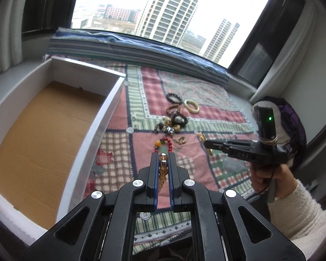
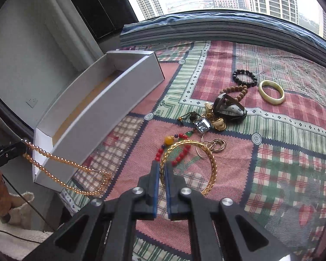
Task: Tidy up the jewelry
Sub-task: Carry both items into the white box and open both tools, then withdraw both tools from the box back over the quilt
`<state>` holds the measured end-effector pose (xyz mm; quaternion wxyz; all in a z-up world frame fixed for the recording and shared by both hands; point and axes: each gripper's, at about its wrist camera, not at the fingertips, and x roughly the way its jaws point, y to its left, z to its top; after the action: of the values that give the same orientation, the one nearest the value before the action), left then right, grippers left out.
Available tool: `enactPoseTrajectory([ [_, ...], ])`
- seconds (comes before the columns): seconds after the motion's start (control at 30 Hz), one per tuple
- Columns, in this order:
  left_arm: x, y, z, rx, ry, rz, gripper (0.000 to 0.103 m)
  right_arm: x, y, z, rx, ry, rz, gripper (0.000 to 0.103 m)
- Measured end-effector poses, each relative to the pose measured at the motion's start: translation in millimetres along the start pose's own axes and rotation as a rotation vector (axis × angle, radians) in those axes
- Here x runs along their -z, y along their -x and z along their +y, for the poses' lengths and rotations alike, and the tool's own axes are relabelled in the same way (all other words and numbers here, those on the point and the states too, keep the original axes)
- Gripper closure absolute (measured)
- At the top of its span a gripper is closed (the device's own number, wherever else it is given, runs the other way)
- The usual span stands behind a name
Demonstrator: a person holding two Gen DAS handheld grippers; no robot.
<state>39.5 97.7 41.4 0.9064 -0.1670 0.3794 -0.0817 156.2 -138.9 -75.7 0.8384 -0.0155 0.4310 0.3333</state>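
My left gripper (image 1: 163, 157) is shut on an amber bead necklace (image 1: 163, 169), held above the patchwork cloth; in the right wrist view the necklace (image 2: 76, 165) hangs from it and drapes onto the cloth beside the box. My right gripper (image 2: 160, 165) is shut on a gold bangle (image 2: 210, 165) lifted off the cloth; it also shows in the left wrist view (image 1: 206, 144). A pile of jewelry (image 2: 208, 121) lies on the cloth: a black bead bracelet (image 2: 244, 78), a cream bangle (image 2: 271, 92), a brown bead bracelet, a red bead string (image 2: 180, 152), thin gold rings.
A white open box with a cardboard floor (image 1: 43, 134) stands at the left, its long wall (image 2: 106, 117) next to the cloth. A folded quilt (image 1: 141, 47) lies along the window at the back. A purple bag (image 1: 293, 126) sits at the far right.
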Motion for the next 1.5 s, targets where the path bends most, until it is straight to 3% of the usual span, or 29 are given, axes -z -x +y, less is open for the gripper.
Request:
enactPoseTrajectory([
  [0.23, -40, 77, 29, -0.089, 0.056, -0.155, 0.097, -29, 20, 66, -0.102, 0.084, -0.054, 0.098],
  [0.5, -63, 118, 79, -0.275, 0.106, -0.267, 0.097, -87, 5, 176, -0.227, 0.252, -0.110, 0.098],
  [0.7, -39, 63, 133, -0.392, 0.187, -0.153, 0.097, -106, -74, 236, -0.221, 0.345, 0.020, 0.098],
  [0.83, -5, 16, 178, -0.459, 0.268, -0.043, 0.097, -96, -141, 249, -0.160, 0.364, 0.137, 0.097],
  [0.97, 22, -10, 197, -0.553, 0.275, 0.008, 0.096, -84, -178, 256, -0.113, 0.378, 0.194, 0.095],
  [1.0, 26, -12, 196, -0.581, 0.270, 0.007, 0.092, -83, -181, 258, -0.104, 0.377, 0.195, 0.095],
  [1.03, 28, -13, 195, -0.599, 0.261, 0.005, 0.086, -82, -182, 259, -0.108, 0.368, 0.195, 0.086],
  [1.07, 31, -8, 193, -0.612, 0.253, -0.001, 0.066, -81, -180, 258, -0.122, 0.353, 0.189, 0.072],
  [1.1, 31, -6, 189, -0.625, 0.247, -0.016, 0.040, -82, -175, 256, -0.133, 0.338, 0.174, 0.066],
  [1.17, 31, 3, 180, -0.651, 0.228, -0.074, 0.020, -83, -161, 253, -0.116, 0.327, 0.132, 0.050],
  [1.23, 29, 8, 166, -0.655, 0.193, -0.116, 0.016, -83, -141, 250, -0.108, 0.331, 0.084, 0.048],
  [1.3, 26, 12, 151, -0.641, 0.167, -0.147, 0.003, -80, -118, 245, -0.092, 0.332, 0.041, 0.044],
  [1.37, 25, 16, 135, -0.624, 0.150, -0.195, 0.002, -73, -93, 236, -0.062, 0.324, -0.008, 0.030],
  [1.5, 33, 12, 101, -0.569, 0.108, -0.238, 0.001, -50, -43, 210, 0.004, 0.298, -0.095, 0.027],
])
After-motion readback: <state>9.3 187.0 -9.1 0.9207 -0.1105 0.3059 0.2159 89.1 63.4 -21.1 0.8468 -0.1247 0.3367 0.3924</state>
